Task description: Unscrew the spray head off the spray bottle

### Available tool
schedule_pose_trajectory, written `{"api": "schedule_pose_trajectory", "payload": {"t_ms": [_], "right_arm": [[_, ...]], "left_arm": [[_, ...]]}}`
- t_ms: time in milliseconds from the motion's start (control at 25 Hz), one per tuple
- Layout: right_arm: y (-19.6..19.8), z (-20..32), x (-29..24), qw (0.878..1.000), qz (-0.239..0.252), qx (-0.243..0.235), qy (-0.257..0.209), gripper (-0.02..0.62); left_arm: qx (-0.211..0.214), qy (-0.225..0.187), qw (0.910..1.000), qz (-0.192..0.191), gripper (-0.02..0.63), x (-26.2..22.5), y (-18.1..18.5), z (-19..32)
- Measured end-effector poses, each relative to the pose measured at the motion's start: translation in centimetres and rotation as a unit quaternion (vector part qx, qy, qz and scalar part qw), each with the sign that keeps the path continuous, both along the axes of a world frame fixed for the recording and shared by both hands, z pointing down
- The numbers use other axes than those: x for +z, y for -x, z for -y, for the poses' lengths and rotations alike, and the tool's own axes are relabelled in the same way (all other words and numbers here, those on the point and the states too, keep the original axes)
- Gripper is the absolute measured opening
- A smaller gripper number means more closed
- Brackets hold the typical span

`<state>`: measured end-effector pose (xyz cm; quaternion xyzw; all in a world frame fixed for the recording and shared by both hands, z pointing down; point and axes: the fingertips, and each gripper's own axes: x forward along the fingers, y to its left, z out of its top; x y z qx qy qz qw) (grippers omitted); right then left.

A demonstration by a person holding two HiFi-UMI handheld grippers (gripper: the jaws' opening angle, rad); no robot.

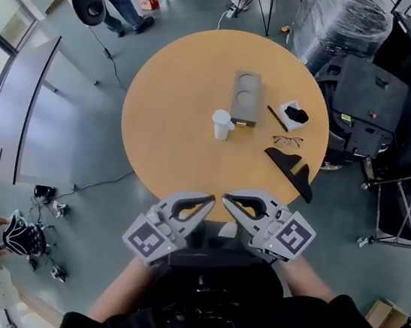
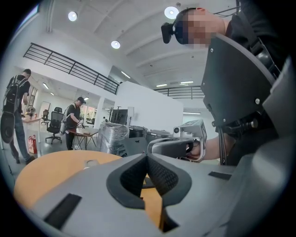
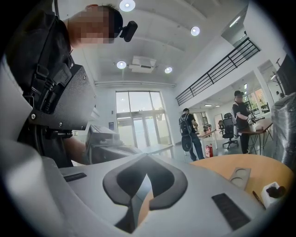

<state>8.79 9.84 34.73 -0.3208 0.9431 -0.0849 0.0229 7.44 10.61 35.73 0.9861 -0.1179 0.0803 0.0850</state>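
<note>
The left gripper (image 1: 209, 200) and right gripper (image 1: 227, 200) are both pressed together and empty, parked tip to tip at the table's (image 1: 166, 97) near edge, so work seems not yet begun. The bottle (image 1: 222, 124) — probably the small white thing mid-table — stands well apart from both.

The right gripper (image 3: 146, 174), with its jaws pressed together and nothing between them. Beyond it, at the right, is a round wooden table (image 3: 222, 165) bearing a grey tray (image 3: 241, 176) with two round hollows. In the background stands a person with a backpack (image 3: 188, 132).
</note>
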Motion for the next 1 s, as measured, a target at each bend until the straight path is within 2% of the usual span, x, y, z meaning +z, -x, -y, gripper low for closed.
{"api": "schedule_pose_trajectory", "payload": {"t_ms": [320, 1000], "right_arm": [[2.2, 4.3, 0.6, 1.000, -0.010, 0.020, 0.008, 0.005], [11.0, 20.3, 1.6, 0.991, -0.040, 0.125, 0.038, 0.005]], "left_arm": [[0.018, 0.006, 0.9998, -0.007, 0.002, 0.8, 2.2, 4.5], [0.111, 0.005, 0.9934, -0.028, 0.002, 1.4, 10.7, 21.2]]}}
